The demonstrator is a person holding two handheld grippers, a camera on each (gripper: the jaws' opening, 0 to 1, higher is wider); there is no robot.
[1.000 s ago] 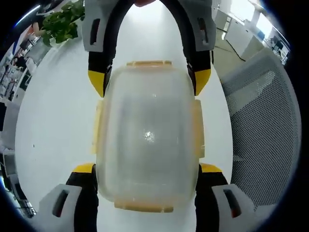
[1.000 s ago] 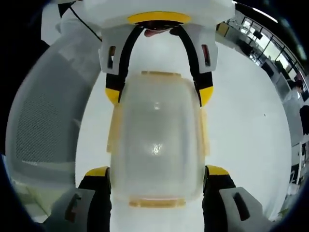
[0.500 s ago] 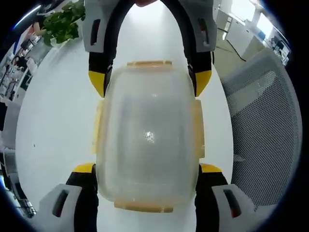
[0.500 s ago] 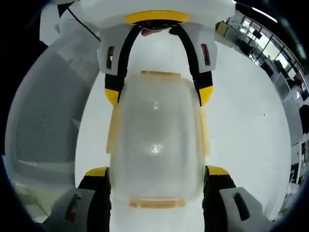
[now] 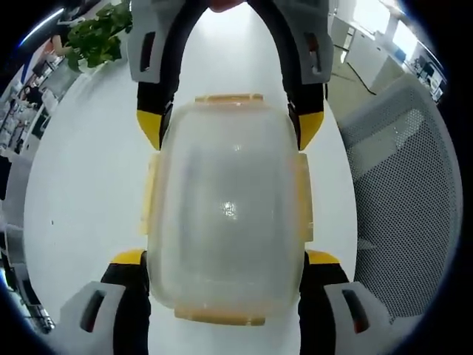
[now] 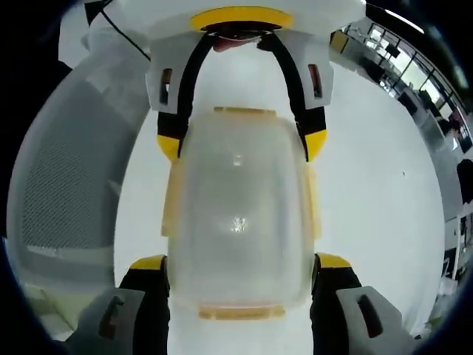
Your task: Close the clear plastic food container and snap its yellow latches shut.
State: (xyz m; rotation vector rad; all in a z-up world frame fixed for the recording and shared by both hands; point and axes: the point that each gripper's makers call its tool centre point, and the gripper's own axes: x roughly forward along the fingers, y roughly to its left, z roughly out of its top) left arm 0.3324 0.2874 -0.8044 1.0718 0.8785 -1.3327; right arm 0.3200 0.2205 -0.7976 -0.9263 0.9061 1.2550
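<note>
Container [image 5: 225, 211] lengthwise between both claws

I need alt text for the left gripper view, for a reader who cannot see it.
A clear plastic food container with its lid on and yellow latches sits on a white table, flanked by the left gripper near and the right gripper opposite. A grey mesh chair stands beside it.
</note>
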